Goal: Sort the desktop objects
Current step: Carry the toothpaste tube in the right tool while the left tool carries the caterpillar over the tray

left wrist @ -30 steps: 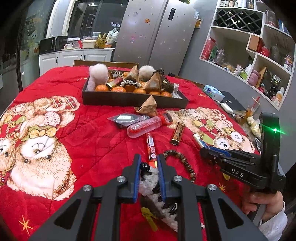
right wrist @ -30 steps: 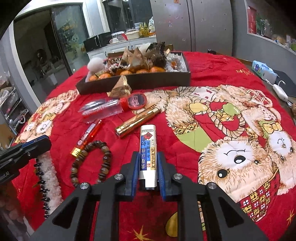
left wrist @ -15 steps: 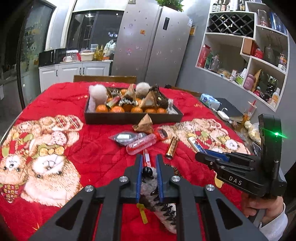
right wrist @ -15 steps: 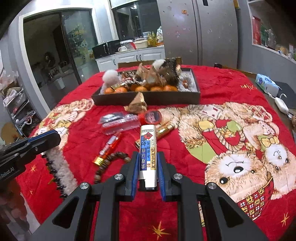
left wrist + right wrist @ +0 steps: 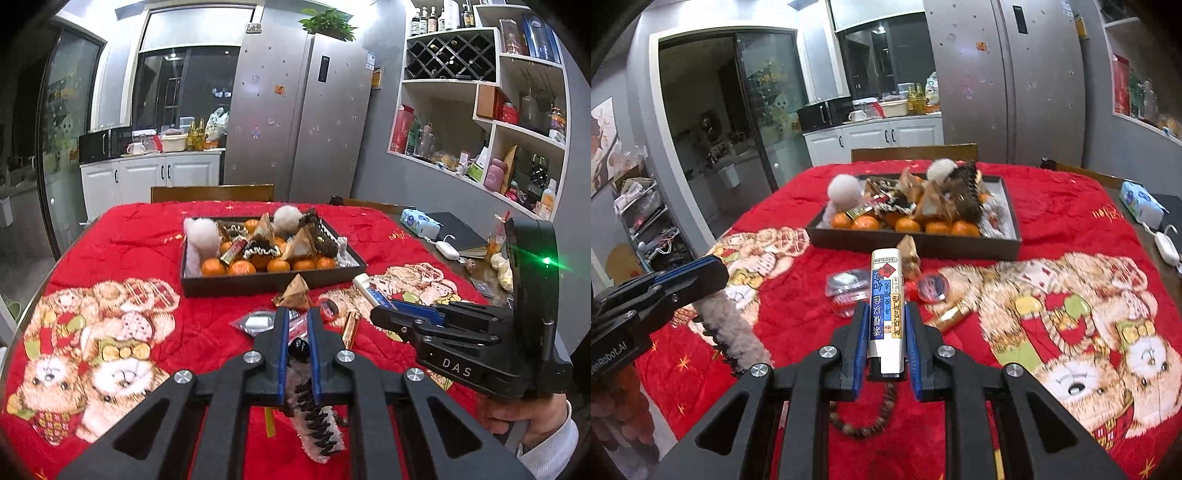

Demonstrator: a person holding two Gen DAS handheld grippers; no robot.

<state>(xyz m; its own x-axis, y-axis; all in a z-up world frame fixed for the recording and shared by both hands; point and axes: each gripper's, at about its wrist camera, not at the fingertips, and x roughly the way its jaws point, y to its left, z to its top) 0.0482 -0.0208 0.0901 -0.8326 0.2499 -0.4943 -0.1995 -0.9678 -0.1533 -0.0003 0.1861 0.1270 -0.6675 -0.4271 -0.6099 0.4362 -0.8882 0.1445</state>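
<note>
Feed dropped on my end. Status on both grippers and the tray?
Left gripper shut on fuzzy hair clip. Right gripper shut on white tube. Both clear of the cloth. Tray ahead, crowded; loose items lie between.

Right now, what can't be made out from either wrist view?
- Fluffy strip in the left gripper, left wrist view: the part gripped is hidden by the jaws.
- White tube in the right gripper, right wrist view: rear end hidden behind the jaws.
- Bead bracelet, right wrist view: mostly covered by the gripper frame.
- Tray contents: heaped, too small to tell apart beyond the oranges.
</note>
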